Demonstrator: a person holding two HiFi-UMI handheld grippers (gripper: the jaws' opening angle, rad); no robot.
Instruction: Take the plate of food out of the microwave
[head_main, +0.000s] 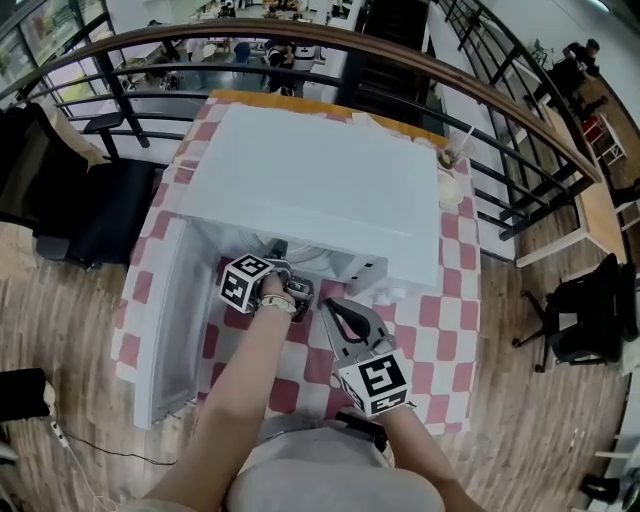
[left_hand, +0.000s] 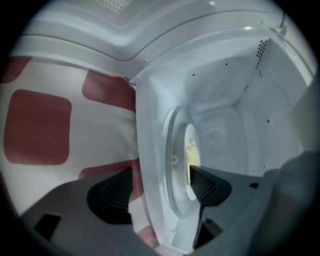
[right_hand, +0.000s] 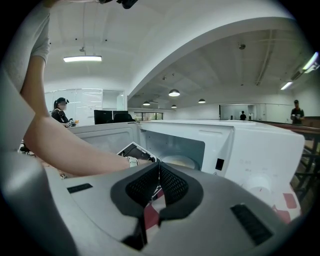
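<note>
The white microwave (head_main: 320, 185) stands on the checked table with its door (head_main: 170, 320) swung open to the left. Inside, a white plate (left_hand: 191, 155) with yellowish food rests on the glass turntable (left_hand: 175, 165); the right gripper view shows the plate (right_hand: 177, 161) too. My left gripper (head_main: 290, 290) is at the cavity mouth, open wide (left_hand: 162, 175). One finger reaches inside beside the plate's rim, the other stays outside over the tablecloth, and the cavity's front edge runs between them. My right gripper (head_main: 335, 308) hovers in front of the microwave, shut and empty (right_hand: 159, 167).
The red-and-white checked tablecloth (head_main: 440, 330) covers the table. The microwave's control panel (right_hand: 265, 165) sits right of the cavity. Cups (head_main: 450, 170) stand at the table's back right corner. A curved railing (head_main: 480, 90) runs behind, with dark chairs (head_main: 590, 310) on the wooden floor.
</note>
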